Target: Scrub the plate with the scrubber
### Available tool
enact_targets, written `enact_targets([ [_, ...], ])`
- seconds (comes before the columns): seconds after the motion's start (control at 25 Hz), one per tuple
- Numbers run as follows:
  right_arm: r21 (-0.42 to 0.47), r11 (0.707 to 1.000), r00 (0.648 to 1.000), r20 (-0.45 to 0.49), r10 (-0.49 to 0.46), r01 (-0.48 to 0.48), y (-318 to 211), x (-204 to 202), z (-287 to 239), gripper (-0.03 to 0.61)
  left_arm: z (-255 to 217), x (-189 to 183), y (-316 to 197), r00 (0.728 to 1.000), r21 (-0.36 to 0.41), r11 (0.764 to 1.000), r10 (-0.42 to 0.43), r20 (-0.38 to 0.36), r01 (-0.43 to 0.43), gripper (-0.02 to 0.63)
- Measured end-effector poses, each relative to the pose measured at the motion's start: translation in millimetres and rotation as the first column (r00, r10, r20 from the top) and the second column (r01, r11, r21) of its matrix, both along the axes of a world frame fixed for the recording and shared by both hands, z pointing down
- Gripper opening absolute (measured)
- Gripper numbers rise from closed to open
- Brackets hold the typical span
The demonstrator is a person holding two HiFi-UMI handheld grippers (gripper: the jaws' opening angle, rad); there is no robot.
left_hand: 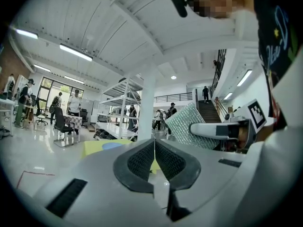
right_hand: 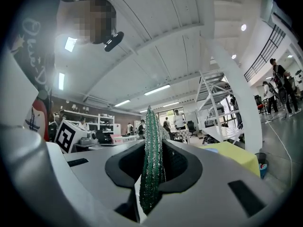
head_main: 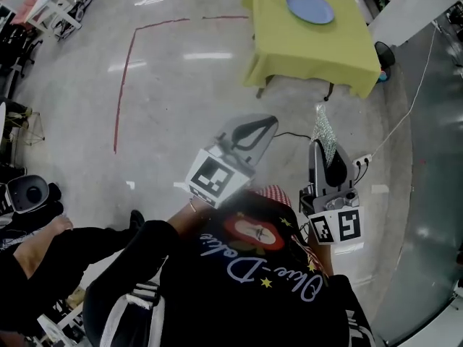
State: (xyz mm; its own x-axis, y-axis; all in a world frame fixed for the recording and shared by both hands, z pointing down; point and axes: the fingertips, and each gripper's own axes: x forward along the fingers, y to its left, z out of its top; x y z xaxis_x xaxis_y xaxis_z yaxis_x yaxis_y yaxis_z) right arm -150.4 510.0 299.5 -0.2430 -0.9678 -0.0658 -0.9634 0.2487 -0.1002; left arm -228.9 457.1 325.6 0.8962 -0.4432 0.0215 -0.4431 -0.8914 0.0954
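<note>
Head view: open floor thru to table edge; left gripper jaws closed, empty; right gripper clamps scrubber.

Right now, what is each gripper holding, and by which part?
Right gripper: shut on the scrubber, fingers pinching its flat faces, far end sticking out. Left gripper: shut, empty.

The left gripper is held level in front of the person's chest, its jaws pressed together with nothing between them. Just beside it, the right gripper is also level, its jaws clamped on the scrubber, which stands upright on edge between the pads.
</note>
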Motion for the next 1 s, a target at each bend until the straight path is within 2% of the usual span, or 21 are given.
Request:
enact_targets([
  [0.24,-0.023,0.999,0.999,0.019,-0.031,0.031,-29,4,12,0.058,15,1,-23,1.0,-0.038,0.999,-0.025,0.014,0.025,0.006],
  [0.52,-0.02,0.994,0.994,0.039,-0.103,0.104,-68,17,17,0.058,23,1,-55,0.992,-0.049,0.992,-0.116,0.047,0.119,0.006],
  [0.76,-0.005,0.989,0.988,0.037,-0.149,0.149,-108,70,9,0.058,17,54,-87,0.989,-0.044,0.989,-0.138,0.05,0.141,0.006],
  [1.0,-0.009,0.988,0.986,0.062,-0.153,0.154,-127,138,9,0.058,17,111,-125,0.982,-0.03,0.984,-0.174,0.073,0.177,0.006],
])
